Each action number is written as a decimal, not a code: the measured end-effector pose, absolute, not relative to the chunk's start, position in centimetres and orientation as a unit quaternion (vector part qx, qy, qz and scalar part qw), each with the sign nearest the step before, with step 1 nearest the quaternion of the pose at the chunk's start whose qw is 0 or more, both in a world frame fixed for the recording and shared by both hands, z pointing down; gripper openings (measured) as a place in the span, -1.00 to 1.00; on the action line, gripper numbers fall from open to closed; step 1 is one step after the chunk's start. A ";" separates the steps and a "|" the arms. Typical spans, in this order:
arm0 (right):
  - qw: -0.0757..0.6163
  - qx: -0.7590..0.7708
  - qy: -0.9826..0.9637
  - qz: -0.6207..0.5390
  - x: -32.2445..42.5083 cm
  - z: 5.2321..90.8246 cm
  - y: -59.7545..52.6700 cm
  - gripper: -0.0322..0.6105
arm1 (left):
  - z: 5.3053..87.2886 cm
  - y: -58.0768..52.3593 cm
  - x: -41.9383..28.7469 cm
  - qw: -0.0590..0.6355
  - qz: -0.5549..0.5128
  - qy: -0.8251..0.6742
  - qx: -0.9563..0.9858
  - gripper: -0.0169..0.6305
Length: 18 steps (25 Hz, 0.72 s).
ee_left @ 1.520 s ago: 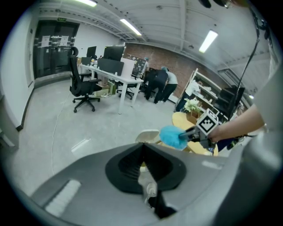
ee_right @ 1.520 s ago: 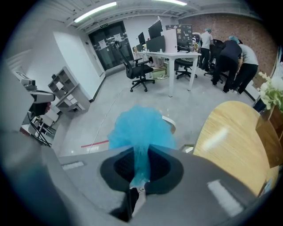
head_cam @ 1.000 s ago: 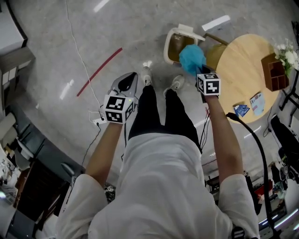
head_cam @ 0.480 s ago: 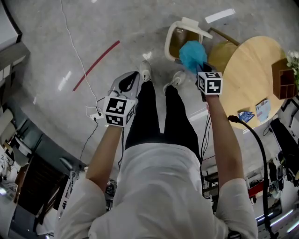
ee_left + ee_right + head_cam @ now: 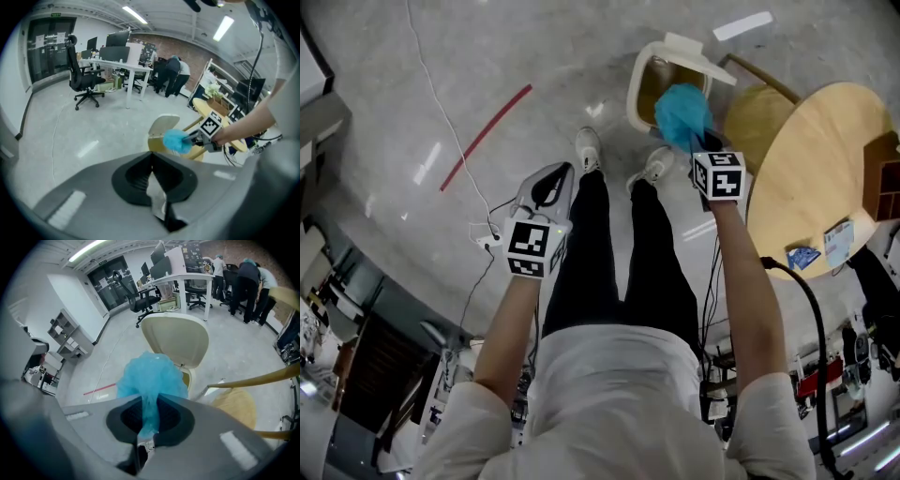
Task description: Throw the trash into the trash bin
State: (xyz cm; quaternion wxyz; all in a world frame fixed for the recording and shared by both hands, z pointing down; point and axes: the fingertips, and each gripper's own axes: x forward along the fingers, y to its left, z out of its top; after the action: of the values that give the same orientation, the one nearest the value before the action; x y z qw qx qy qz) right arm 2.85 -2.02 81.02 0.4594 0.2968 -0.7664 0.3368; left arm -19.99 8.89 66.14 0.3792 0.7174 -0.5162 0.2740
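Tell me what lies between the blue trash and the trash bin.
Nothing: in the right gripper view the blue trash hangs directly before the open trash bin.

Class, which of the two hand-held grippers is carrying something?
The right hand-held gripper: its jaws are shut on a blue fluffy wad above the open trash bin. The left hand-held gripper holds nothing.

An open-plan office, shown by white desks (image 5: 123, 67), monitors (image 5: 117, 40) and swivel chairs (image 5: 83, 77).
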 end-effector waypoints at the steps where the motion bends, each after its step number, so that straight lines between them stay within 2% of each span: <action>1: 0.459 0.296 -0.767 0.338 2.9 81.6 -2.0 -0.86 | 66.5 8.9 -19.9 0.380 0.275 -0.515 0.717 -0.93; 18: 0.453 0.302 -0.765 0.343 2.0 91.2 -2.0 -0.86 | 74.3 11.0 -17.5 0.403 0.293 -0.481 0.721 -0.93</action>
State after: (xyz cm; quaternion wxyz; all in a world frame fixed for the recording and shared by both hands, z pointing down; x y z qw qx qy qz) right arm 1.98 -2.02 91.18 0.4533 0.3022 -0.7650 0.3435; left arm -17.49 10.96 74.29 0.4029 0.7213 -0.4815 0.2927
